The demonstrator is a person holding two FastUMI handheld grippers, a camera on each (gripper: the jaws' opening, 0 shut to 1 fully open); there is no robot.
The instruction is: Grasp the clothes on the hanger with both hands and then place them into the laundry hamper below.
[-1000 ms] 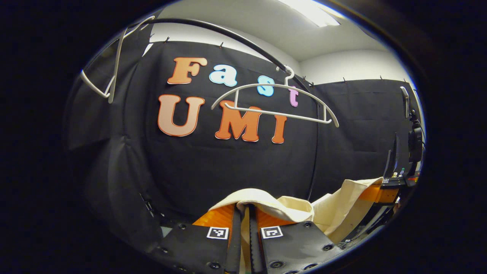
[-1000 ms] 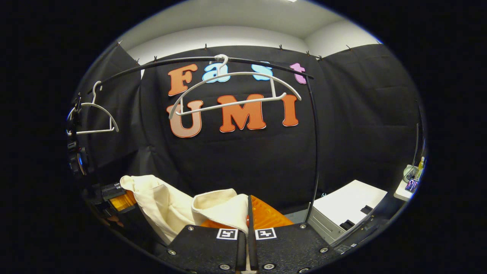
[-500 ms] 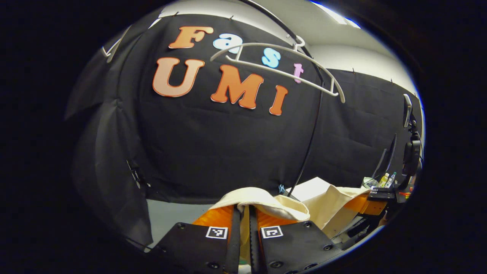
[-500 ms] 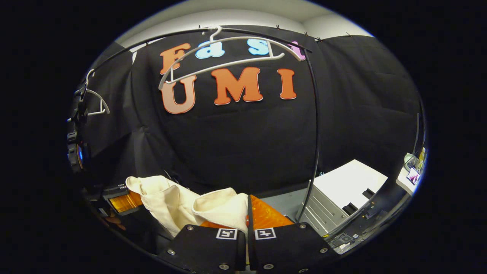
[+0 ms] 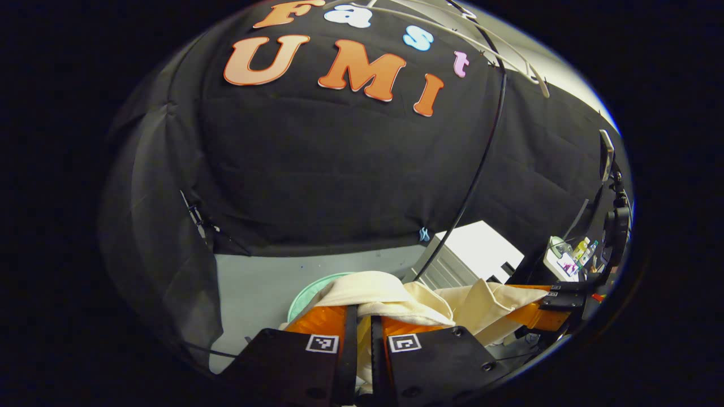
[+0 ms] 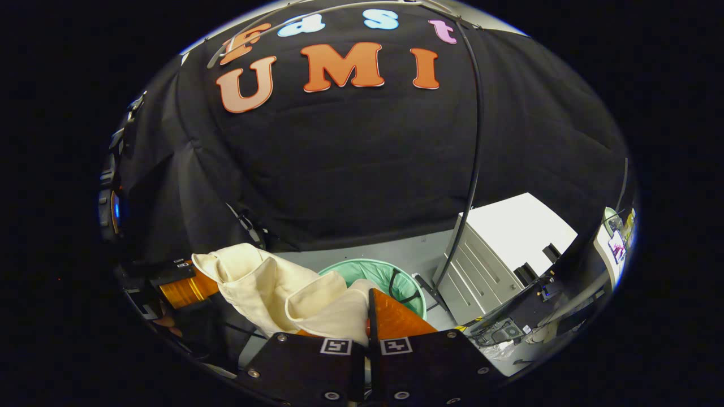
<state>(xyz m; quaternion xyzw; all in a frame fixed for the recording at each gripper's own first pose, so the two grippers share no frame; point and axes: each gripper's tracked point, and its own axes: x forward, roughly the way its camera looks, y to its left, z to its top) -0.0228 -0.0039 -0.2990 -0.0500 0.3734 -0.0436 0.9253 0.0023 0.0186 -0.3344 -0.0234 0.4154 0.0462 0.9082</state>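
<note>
- Between the fingers of the left claw (image 5: 360,333), in the left gripper view, a fold of the cream garment (image 5: 390,294) is pinched; the fingers stand almost together with the cloth pressed between them
- From that grip the garment stretches off to the claw's right, across to the other claw (image 5: 543,314) seen farther off at the right edge, which holds the far end
- Just ahead of the left claw and below the cloth, a slice of the green laundry hamper (image 5: 302,294) rim shows on the grey floor (image 5: 254,282)
- High above and to the right, the bare white hanger (image 5: 509,56) hangs on the black rail (image 5: 481,164)
- In the right gripper view, the right claw (image 6: 366,333) is closed on another fold of the garment (image 6: 271,288); the cloth drapes over its left finger and runs left to the far left claw (image 6: 181,288)
- Directly ahead of the right claw, just past its fingertips, the hamper (image 6: 370,271) stands open on the floor, its mouth lined with green
- To the right of the hamper stands a white drawer cabinet (image 6: 498,249), beside the rail's upright
</note>
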